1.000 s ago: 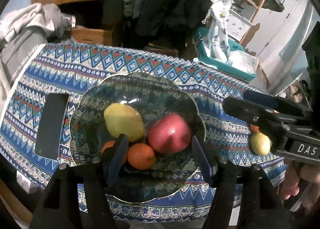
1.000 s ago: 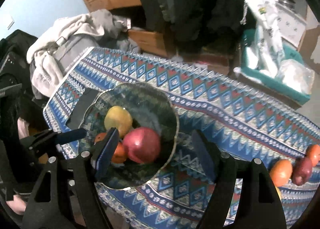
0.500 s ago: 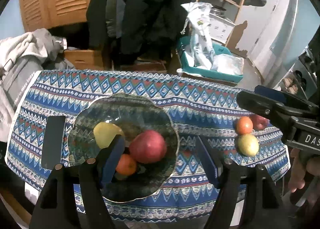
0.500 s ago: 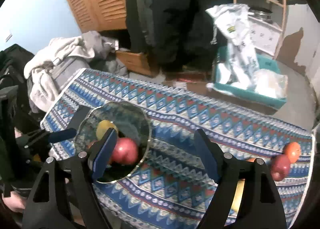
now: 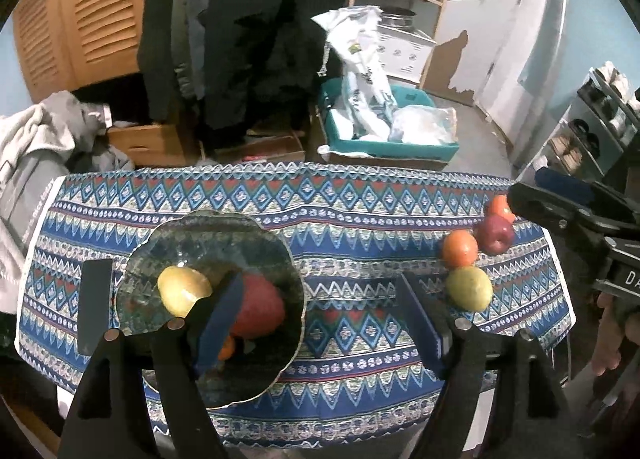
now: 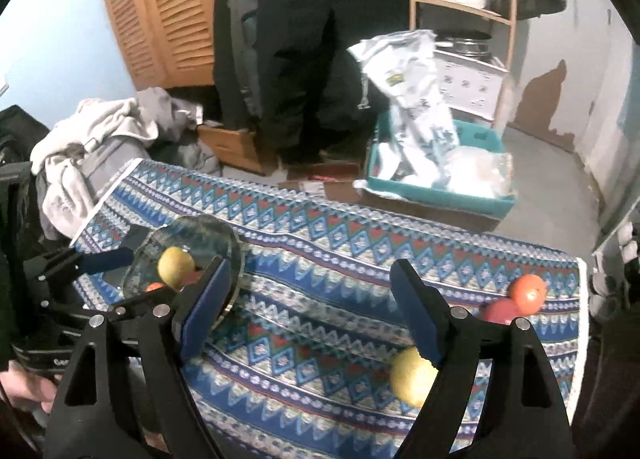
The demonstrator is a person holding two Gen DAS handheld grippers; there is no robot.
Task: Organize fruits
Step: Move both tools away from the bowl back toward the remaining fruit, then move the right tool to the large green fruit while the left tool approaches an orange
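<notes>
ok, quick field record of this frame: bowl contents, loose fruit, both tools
bowl: glass bowl on patterned tablecloth, left side
in bowl: yellow fruit, red apple, small orange partly hidden
loose fruit: yellow-green fruit, orange, dark red apple, another orange, clustered at the right end
left tool: open, empty, above the table
right tool: open, empty
other: dark flat object left of bowl
</notes>
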